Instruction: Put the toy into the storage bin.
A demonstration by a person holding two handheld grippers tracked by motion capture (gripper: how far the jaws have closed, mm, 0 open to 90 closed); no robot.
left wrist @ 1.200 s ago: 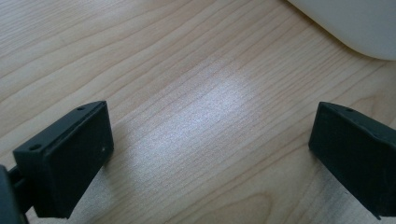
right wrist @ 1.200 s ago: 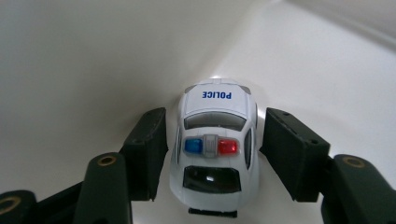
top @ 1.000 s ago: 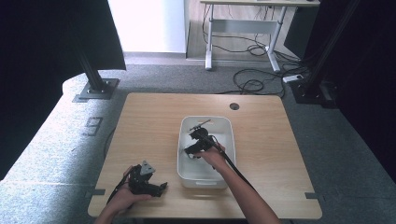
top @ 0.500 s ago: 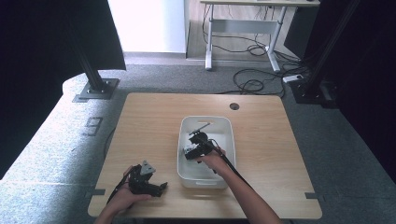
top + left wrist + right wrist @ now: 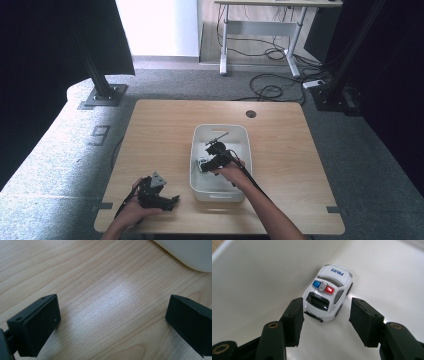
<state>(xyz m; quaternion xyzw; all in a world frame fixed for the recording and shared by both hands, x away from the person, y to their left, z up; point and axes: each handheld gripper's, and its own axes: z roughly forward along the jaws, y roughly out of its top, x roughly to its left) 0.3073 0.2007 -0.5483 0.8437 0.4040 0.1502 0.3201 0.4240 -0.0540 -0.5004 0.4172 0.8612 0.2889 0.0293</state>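
Right claw (image 5: pixel 325 320) points down into the white bin (image 5: pixel 235 187), jaws part-open with the rear end of the toy police car (image 5: pixel 327 293) between them; a gap shows between the right pad and the car body, the left pad sits just beside the rear corner, and contact there cannot be confirmed. The jaws have just been opening slightly after closing in from a wider stance. The car is white, with a blue and red light bar and "POLICE" on the hood; it rests on the bin floor near the left wall in the high view (image 5: pixel 201 164), nose pointing away from the claw. In that view the right claw (image 5: pixel 212 161) is low inside the bin, with a dark thin item (image 5: pixel 219 136) lying at the bin's far end, too small to identify. Left claw (image 5: pixel 113 322) has its jaws wide with nothing between them, over bare wood, a corner of the bin beyond; from above it (image 5: pixel 172 201) sits near the front left edge. The tabletop (image 5: pixel 160 130) is light wood with a round cable hole (image 5: pixel 251 114) toward the far right. It stands on grey carpet, with black curtains either side, a second desk and loose cables behind. Against the earlier frame, the right claw has dropped closer to the car and shifted toward the bin's left wall; the left claw is unchanged.
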